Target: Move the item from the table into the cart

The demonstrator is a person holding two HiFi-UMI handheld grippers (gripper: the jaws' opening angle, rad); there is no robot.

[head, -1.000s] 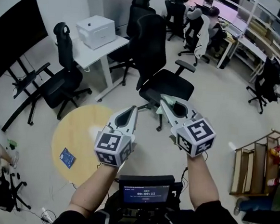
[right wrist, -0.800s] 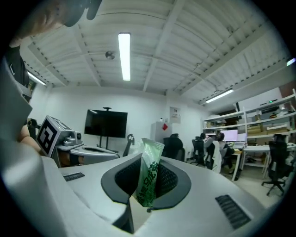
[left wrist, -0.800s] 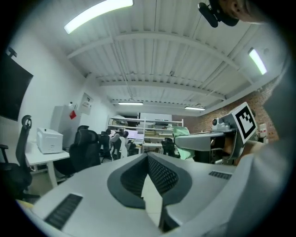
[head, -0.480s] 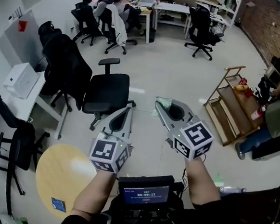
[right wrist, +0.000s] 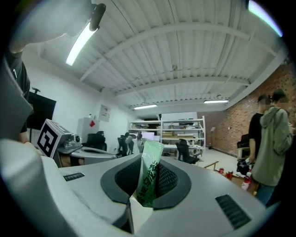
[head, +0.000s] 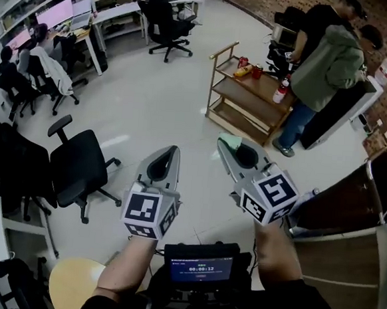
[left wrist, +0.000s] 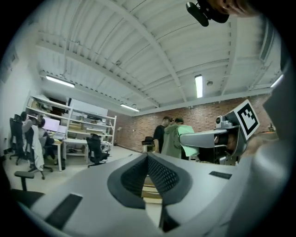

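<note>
My right gripper (head: 223, 145) is shut on a small green packet (head: 232, 141), held up in front of me; in the right gripper view the packet (right wrist: 150, 178) stands upright between the dark pads (right wrist: 169, 180). My left gripper (head: 174, 150) is held beside it, jaws shut with nothing between them (left wrist: 148, 158). A wooden cart (head: 246, 101) with slanted shelves stands ahead to the right, with red cans (head: 243, 62) and a bottle on its top shelf. The round yellow table (head: 75, 280) lies behind at the lower left.
Two people (head: 324, 57) stand right behind the cart by a brick wall. A black office chair (head: 79, 168) stands on the floor to the left, with more chairs and desks (head: 118, 11) at the far back. A brown panel (head: 349, 216) is close on my right.
The view has swung away from the round table and office chairs toward the wooden cart and the two people. Both grippers keep the same pose, the right still gripping the packet.
</note>
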